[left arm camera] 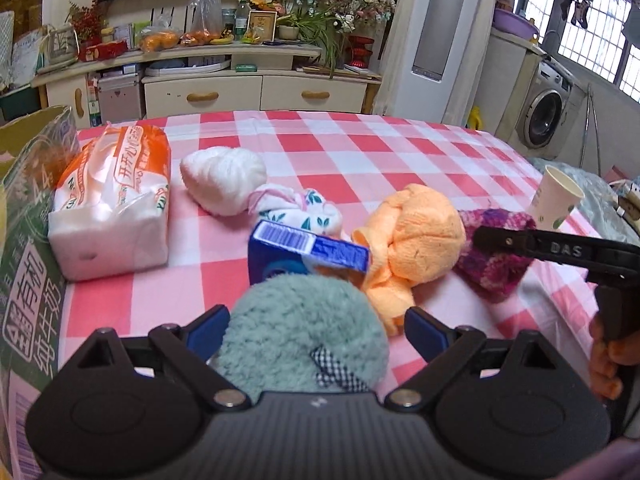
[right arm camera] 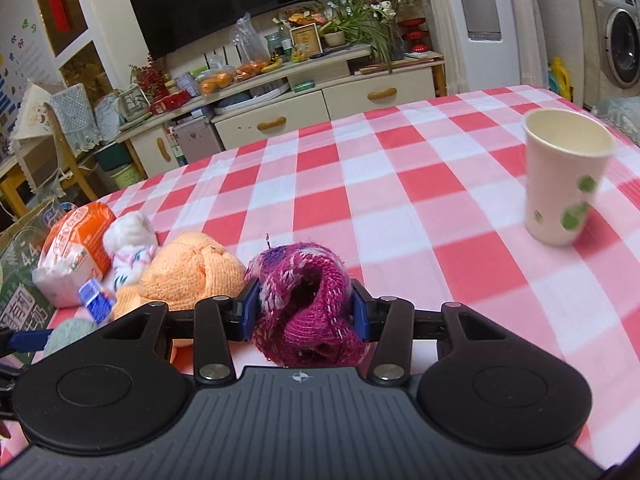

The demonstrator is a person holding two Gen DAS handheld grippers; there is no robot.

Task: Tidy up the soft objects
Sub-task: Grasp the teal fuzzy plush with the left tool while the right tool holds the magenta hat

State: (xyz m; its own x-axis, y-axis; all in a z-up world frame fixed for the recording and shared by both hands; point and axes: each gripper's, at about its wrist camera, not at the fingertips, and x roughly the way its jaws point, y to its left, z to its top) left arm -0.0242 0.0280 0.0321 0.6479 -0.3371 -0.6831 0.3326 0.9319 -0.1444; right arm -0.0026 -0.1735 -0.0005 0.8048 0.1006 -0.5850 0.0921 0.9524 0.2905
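Slippage is the main risk: the right gripper (right arm camera: 305, 310) pinches the purple knitted bundle (right arm camera: 306, 304) with both blue pads pressed into its sides, and loose yarn compresses, so the bundle could sag free in transit. The left gripper (left arm camera: 316, 330) has a teal fluffy puff (left arm camera: 304, 332) between its pads; whether they press it cannot be told. Beyond the puff lies the orange towel bundle (left arm camera: 416, 236), knotted and soft. Farther right of that bundle stands a paper cup (right arm camera: 564, 184); a swing could topple it.
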